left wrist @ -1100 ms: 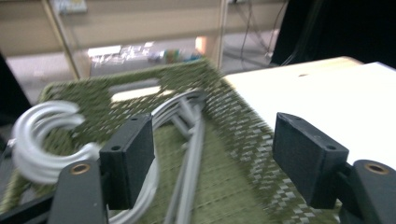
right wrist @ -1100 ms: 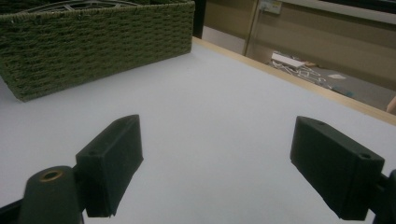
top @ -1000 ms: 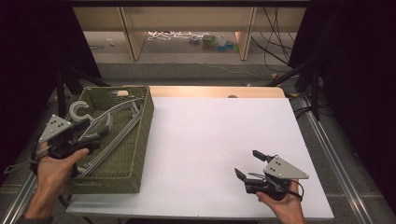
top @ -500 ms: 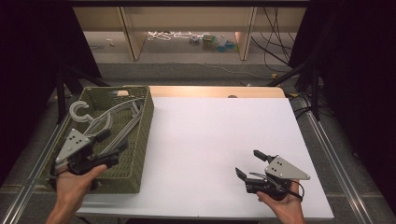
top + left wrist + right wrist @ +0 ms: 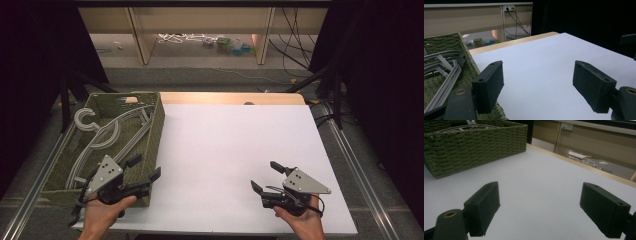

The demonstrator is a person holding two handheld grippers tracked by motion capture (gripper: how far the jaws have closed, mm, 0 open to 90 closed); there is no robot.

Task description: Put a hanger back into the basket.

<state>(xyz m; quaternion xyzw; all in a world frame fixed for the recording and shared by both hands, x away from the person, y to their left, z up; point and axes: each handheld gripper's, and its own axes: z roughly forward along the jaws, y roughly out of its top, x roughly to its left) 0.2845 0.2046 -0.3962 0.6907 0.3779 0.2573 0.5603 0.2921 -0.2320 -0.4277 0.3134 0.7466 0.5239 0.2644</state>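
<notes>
A green woven basket (image 5: 159,116) stands at the table's left and holds several grey clothes hangers (image 5: 102,135). My left gripper (image 5: 145,167) hovers over the basket's near right corner, open and empty, pointing right toward the white tabletop (image 5: 235,140). In the left gripper view the open gripper (image 5: 538,78) frames bare white table, with the hangers (image 5: 446,75) and basket rim (image 5: 447,41) at the left. My right gripper (image 5: 264,175) rests low at the near right of the table, open and empty. Past the open gripper (image 5: 540,202) in the right gripper view stands the basket (image 5: 474,150).
A wooden strip (image 5: 230,97) borders the table's far edge. Beyond it are shelf legs and small clutter on the floor (image 5: 225,45). Metal rails (image 5: 357,170) run along both sides of the table. Dark curtains close in left and right.
My left gripper has moved from the basket's left side to its near right corner and turned toward the white table. The right gripper has stayed put.
</notes>
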